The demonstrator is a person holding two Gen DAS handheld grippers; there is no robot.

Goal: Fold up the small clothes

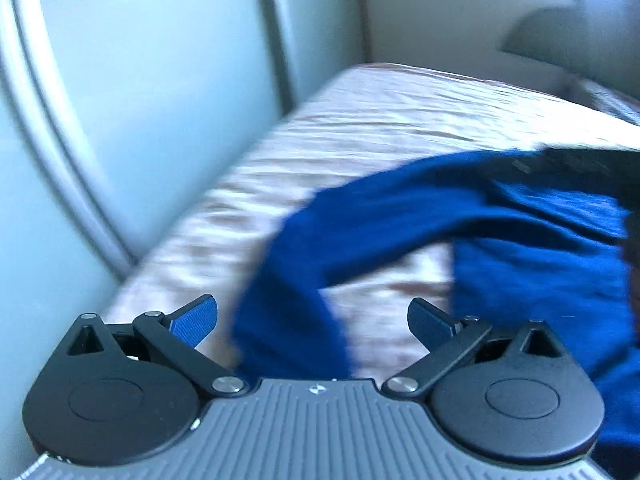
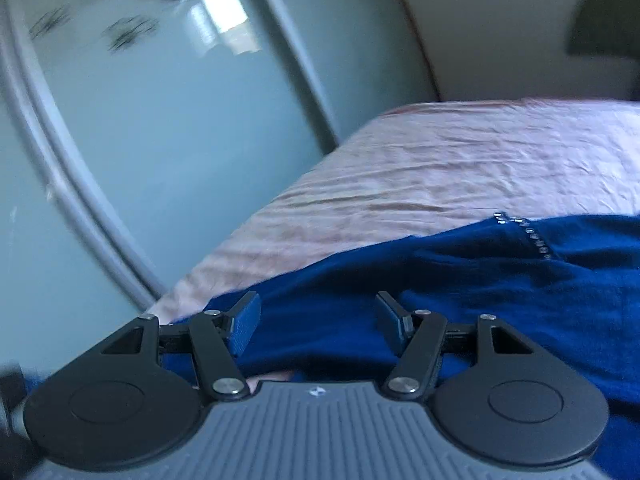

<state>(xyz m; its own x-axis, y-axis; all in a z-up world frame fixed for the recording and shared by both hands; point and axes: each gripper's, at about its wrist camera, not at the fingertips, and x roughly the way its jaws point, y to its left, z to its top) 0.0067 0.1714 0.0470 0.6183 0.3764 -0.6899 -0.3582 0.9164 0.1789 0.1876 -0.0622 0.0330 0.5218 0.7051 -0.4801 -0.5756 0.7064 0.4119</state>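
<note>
We hold both grippers released, empty. The blue garment [image 2: 460, 300] lies rumpled on the bed [image 2: 460, 160] by its near edge, stretching rightward. It sits directly beneath the right gripper [image 2: 316, 322], while the left gripper [image 1: 312, 320] hovers above one trailing strip.

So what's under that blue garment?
The blue garment lies on a wrinkled pink bedsheet, which shows all around it. Whatever sits directly beneath the cloth is covered, so I can't tell.
</note>
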